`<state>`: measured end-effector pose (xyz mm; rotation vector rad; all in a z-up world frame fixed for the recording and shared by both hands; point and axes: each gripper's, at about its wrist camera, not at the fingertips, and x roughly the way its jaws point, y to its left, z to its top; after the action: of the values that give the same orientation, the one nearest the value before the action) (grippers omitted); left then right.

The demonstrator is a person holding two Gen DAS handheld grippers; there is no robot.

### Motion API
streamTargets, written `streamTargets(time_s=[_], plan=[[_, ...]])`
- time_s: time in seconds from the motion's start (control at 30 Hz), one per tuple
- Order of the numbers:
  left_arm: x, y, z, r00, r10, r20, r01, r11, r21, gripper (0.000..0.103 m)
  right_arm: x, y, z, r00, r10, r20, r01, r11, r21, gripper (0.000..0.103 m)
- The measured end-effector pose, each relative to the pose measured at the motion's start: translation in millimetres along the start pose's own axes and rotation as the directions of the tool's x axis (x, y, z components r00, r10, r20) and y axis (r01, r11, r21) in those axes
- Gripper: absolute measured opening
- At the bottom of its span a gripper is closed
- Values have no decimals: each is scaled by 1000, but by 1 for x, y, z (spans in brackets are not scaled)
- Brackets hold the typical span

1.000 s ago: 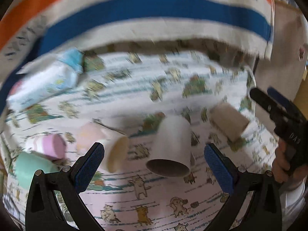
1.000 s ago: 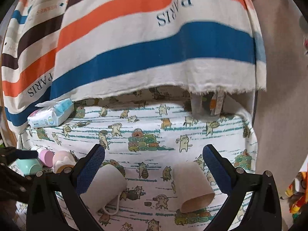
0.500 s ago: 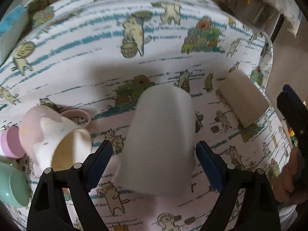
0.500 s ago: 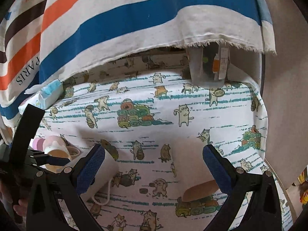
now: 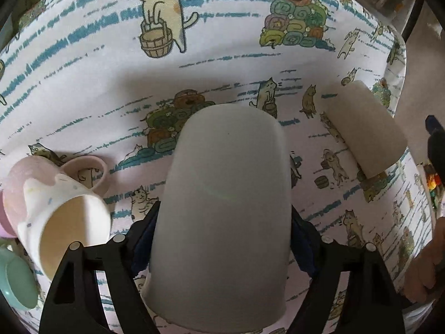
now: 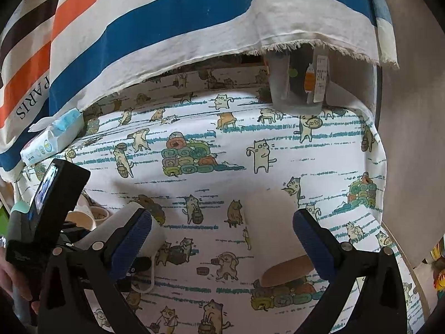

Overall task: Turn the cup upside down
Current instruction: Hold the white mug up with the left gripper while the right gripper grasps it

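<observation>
A white cup (image 5: 222, 211) lies on its side on the cat-print cloth, its mouth toward me. My left gripper (image 5: 221, 239) is shut on it, blue pads pressed on both sides near the rim. The cup also shows at the left of the right wrist view (image 6: 133, 228), partly hidden by the left gripper's body. A second, beige cup (image 5: 367, 130) lies on its side to the right; in the right wrist view (image 6: 275, 231) it sits between the blue pads of my open right gripper (image 6: 222, 239), not touched.
A pink-and-white mug (image 5: 52, 206) lies on its side at left, with a mint cup (image 5: 14, 278) beside it. A wipes pack (image 6: 52, 139) and a clear container (image 6: 297, 83) stand at the back under a striped cloth (image 6: 167, 16). The table edge (image 6: 389, 222) runs at right.
My left gripper moved down onto the white cup and closed on it. My right gripper moved forward so the beige cup lies between its open fingers.
</observation>
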<state>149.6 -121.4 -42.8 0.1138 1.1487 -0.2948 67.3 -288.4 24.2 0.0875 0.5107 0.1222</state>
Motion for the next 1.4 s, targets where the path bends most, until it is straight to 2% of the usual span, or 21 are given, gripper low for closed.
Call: streamTargets(time_s=[0.1, 0.2, 0.43, 0.67, 0.77, 0.87, 0.97, 1.0, 1.07, 1.1, 1.13, 1.2, 1.27, 1.4], plan=[[-4, 0, -2, 1000, -15, 19, 15, 1000, 3, 79, 1, 0, 0, 1000, 16, -8, -16, 1000, 8, 102], [-15, -3, -9, 998, -3, 64, 1, 1000, 23, 78, 3, -1, -1, 999, 37, -21, -37, 999, 22, 102], [-45, -11, -28, 988, -24, 151, 18, 999, 38, 78, 7, -4, -2, 998, 59, -37, -57, 997, 50, 102], [-77, -2, -54, 973, -37, 229, 33, 999, 22, 78, 6, -7, -1, 993, 117, -33, -114, 990, 80, 102], [-83, 0, -65, 963, -32, 268, 24, 999, 34, 78, 4, -5, -1, 985, 168, -29, -165, 982, 88, 102], [-84, 4, -72, 955, -68, 288, 61, 998, 33, 78, 4, -3, 1, 954, 299, -30, -295, 949, 109, 99], [-82, 6, -74, 953, -101, 286, 97, 995, 30, 78, 10, 6, 2, 927, 369, -67, -361, 926, 112, 98], [-82, 6, -75, 952, -103, 288, 97, 995, 33, 78, 15, 10, 3, 908, 408, -98, -395, 910, 129, 96], [-84, 6, -76, 949, -108, 297, 101, 994, 42, 78, 23, 15, 2, 864, 481, -148, -455, 873, 178, 93], [-85, 4, -76, 947, -118, 300, 107, 993, 51, 78, 31, 19, 1, 825, 534, -185, -496, 841, 214, 92], [-85, 2, -76, 945, -125, 301, 112, 992, 59, 77, 35, 21, 0, 798, 569, -202, -523, 818, 239, 92], [-86, -2, -78, 943, -140, 303, 123, 990, 73, 77, 44, 27, -2, 749, 620, -233, -557, 780, 285, 92], [-87, -4, -79, 939, -160, 306, 142, 987, 79, 77, 49, 30, -5, 715, 654, -246, -579, 751, 317, 92], [-89, -5, -80, 930, -183, 320, 165, 983, 82, 77, 64, 35, -11, 608, 744, -276, -617, 662, 425, 92]])
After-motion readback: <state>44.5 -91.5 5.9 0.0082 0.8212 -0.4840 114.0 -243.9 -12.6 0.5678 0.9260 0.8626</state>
